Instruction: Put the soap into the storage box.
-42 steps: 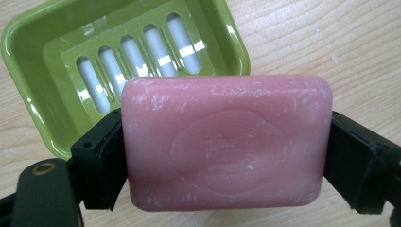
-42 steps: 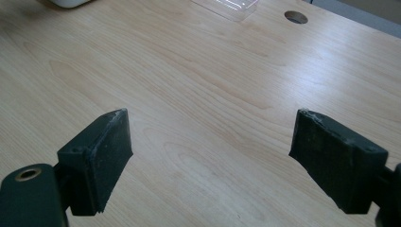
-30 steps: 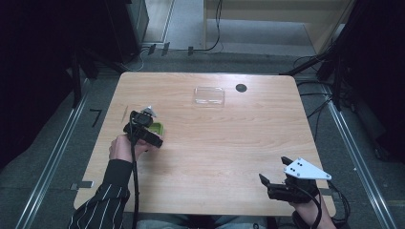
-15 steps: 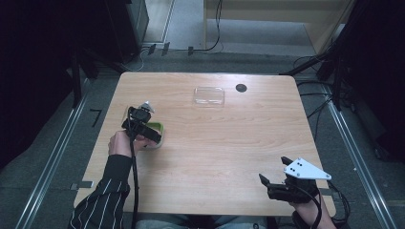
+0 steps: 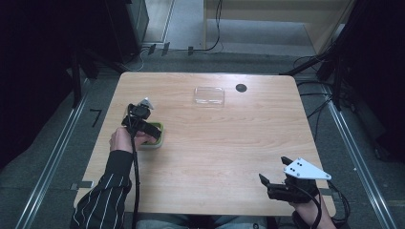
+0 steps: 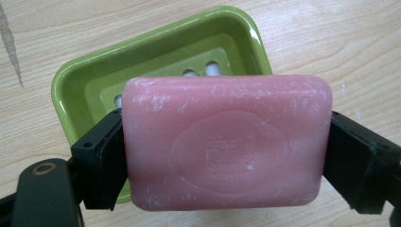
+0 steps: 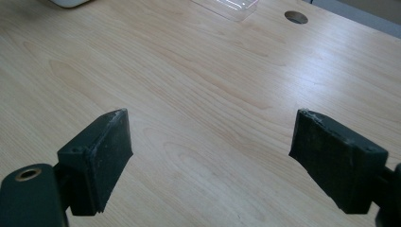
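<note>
A pink bar of soap (image 6: 227,146) is clamped by its two short ends in my left gripper (image 5: 152,130), which is shut on it. The soap hangs just above a green soap dish (image 6: 142,56) with drain slots in its floor. That dish (image 5: 157,141) sits on the left part of the wooden table, partly hidden by the gripper and the hand. My right gripper (image 5: 273,170) rests near the table's front right corner. In the right gripper view it (image 7: 213,142) is open, with bare wood between its jaws.
A clear plastic lid (image 5: 209,95) lies at the back middle of the table, with a round cable hole (image 5: 241,88) just to its right. The lid's edge (image 7: 229,5) and the hole (image 7: 295,17) lie far ahead of the right gripper.
The left gripper with the soap has shifted slightly over the green dish, so more of the dish shows at its near side. The right gripper has not moved.
</note>
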`<control>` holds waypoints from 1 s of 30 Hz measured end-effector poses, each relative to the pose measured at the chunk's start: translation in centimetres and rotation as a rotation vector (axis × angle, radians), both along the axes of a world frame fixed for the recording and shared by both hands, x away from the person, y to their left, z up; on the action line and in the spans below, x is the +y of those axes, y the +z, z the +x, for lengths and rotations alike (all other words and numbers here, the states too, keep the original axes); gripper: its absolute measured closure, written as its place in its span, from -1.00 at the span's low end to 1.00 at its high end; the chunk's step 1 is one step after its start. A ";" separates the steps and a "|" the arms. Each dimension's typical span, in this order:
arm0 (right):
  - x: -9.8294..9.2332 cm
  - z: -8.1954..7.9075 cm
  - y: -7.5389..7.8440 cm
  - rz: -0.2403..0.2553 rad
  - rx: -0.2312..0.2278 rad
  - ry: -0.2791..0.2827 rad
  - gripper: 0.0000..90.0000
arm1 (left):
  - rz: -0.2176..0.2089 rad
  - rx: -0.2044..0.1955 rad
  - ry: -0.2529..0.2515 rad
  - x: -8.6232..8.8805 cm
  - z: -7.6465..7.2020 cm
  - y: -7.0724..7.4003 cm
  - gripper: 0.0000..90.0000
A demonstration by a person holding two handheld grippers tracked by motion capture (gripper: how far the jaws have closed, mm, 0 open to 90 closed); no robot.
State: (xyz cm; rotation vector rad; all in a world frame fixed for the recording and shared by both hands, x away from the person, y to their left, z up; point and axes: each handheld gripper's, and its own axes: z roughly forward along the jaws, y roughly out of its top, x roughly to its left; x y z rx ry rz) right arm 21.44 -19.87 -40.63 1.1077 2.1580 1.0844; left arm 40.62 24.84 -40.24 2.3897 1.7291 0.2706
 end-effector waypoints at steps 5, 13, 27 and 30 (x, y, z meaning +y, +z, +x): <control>0.0 0.0 0.0 0.000 0.000 -0.001 -0.69 | 0.000 0.002 0.017 0.2 0.4 -0.2 -0.69; 0.0 0.0 0.0 0.000 -0.001 -0.001 -0.69 | -0.009 0.008 0.035 0.5 1.2 -0.5 -0.69; 0.0 0.0 0.0 -0.002 -0.003 0.001 -0.69 | -0.010 0.029 0.071 1.0 2.2 -1.7 -0.69; 0.0 0.0 0.0 0.000 -0.002 0.001 -0.69 | -0.006 0.034 0.079 1.2 2.5 -1.9 -0.69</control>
